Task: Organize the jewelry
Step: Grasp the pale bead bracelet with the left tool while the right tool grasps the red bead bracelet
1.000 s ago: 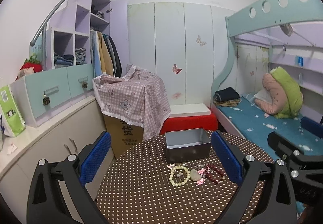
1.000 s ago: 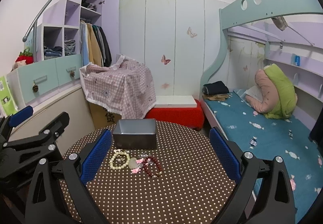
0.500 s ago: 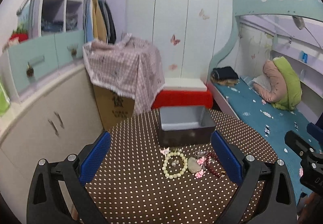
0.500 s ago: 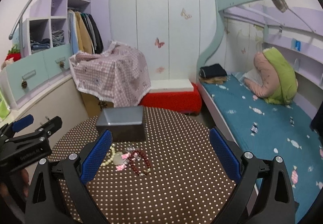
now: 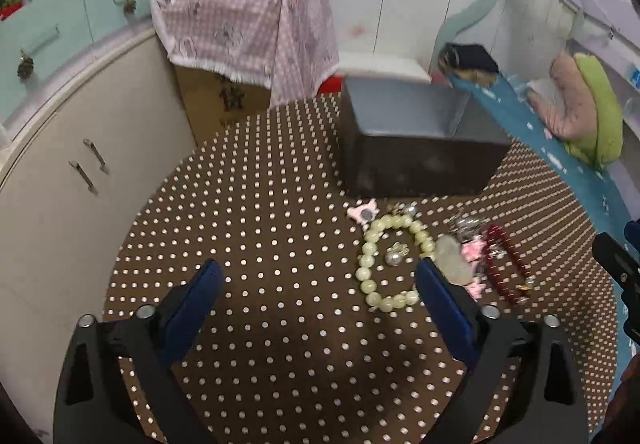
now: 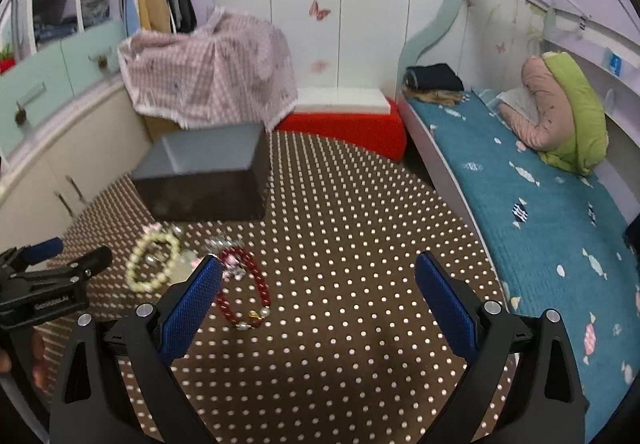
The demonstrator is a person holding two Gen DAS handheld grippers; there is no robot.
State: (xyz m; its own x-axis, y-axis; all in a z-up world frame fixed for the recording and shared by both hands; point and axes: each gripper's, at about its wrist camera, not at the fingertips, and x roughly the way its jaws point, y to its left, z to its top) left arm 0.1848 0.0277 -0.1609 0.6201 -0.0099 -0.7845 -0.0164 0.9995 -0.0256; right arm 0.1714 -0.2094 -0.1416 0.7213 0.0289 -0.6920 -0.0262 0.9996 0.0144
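Brown polka-dotted round bench (image 5: 260, 244) carries your jewelry beside the open dark rectangular metal box (image 5: 416, 148); both hand-held grippers, left (image 5: 316, 284) and right (image 6: 318, 280), gape empty, poised above pale green bead bracelet (image 5: 390, 260).

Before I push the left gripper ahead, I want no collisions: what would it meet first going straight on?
Probably the bare dotted tabletop. The open left gripper points left of the pale bead bracelet; the gray box lies farther, to the right. Depth is uncertain.

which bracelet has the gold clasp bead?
The red bracelet, right of the pale green one. A gold bead between two pearly ones sits at its near end; the green one is uniform beads.
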